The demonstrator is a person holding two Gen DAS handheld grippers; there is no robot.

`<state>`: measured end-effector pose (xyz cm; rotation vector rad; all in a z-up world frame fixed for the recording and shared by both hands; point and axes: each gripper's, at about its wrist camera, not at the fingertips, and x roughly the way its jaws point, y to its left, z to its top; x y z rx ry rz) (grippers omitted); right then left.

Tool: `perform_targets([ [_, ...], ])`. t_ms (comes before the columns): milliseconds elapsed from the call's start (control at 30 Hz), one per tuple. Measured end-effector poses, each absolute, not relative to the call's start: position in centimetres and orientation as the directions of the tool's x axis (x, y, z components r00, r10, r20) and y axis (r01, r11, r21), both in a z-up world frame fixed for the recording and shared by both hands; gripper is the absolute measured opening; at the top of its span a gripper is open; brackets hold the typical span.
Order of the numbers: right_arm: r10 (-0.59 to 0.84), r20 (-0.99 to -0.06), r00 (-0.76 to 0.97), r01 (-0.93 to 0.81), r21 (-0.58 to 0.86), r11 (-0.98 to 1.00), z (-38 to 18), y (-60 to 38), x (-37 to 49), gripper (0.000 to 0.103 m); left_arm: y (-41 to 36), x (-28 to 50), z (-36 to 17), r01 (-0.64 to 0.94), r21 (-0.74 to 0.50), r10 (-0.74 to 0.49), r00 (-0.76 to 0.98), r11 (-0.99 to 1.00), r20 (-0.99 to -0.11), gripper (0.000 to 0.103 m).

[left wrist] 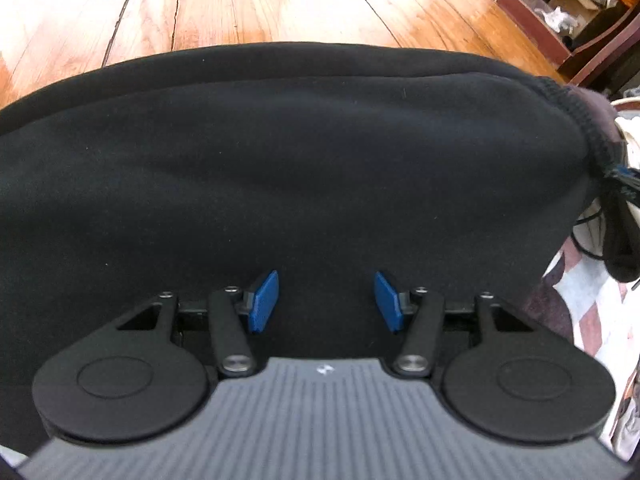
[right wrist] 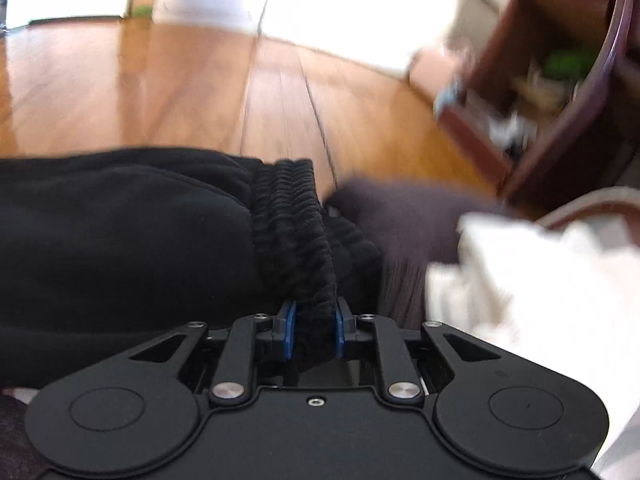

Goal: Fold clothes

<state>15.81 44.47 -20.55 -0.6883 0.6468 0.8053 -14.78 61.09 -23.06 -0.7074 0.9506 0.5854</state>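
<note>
We start with our left gripper (left wrist: 326,304), which hangs tilted down over a black garment (left wrist: 280,152). Its two blue pads (left wrist: 264,300) stand well apart, with only the flat dark cloth showing in the gap between them, and neither pad presses on anything. The garment spreads wide ahead of this tool and to both sides of it, filling most of the left wrist view. Beyond its far edge we see a wooden floor (left wrist: 240,0). Off to the front right of the tool stands a dark red wooden shelf unit (left wrist: 568,20) with clutter in it, and the garment's ribbed hem (left wrist: 576,120) curves down at the right.

Moving right, our right gripper (right wrist: 314,330) has its blue pads drawn close together on a bunched, ribbed black band (right wrist: 292,232) of the same garment. The band runs straight out from between the pads and away from the tool, and both pads press on its sides. To the left of this tool lies the smooth body of the garment; just right of the band we see a dark brownish cloth (right wrist: 408,220), and further right a white fabric (right wrist: 540,272). The right wrist view is blurred, so finer detail there we cannot tell.
</note>
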Motion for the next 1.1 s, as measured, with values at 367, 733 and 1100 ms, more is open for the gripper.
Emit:
perform_targets([
  [367, 0.696, -0.708, 0.119, -0.863, 0.273, 0.425, -15.9, 41.3, 12.7, 0.090, 58.8, -11.6, -20.5, -0.672, -0.261, 0.190, 0.520, 0.693, -0.833, 0.058],
  [733, 0.631, -0.775, 0.008, -0.580, 0.511, 0.635, -23.7, 39.3, 15.1, 0.090, 57.6, -11.8, -19.5, -0.722, -0.229, 0.214, 0.465, 0.653, -0.859, 0.058],
  [1100, 0.648, -0.728, 0.223, -0.566, 0.444, 0.694, -25.6, 41.0, 13.4, 0.093, 60.5, -13.5, -20.5, -0.653, -0.436, 0.086, 0.608, 0.620, -0.789, 0.058],
])
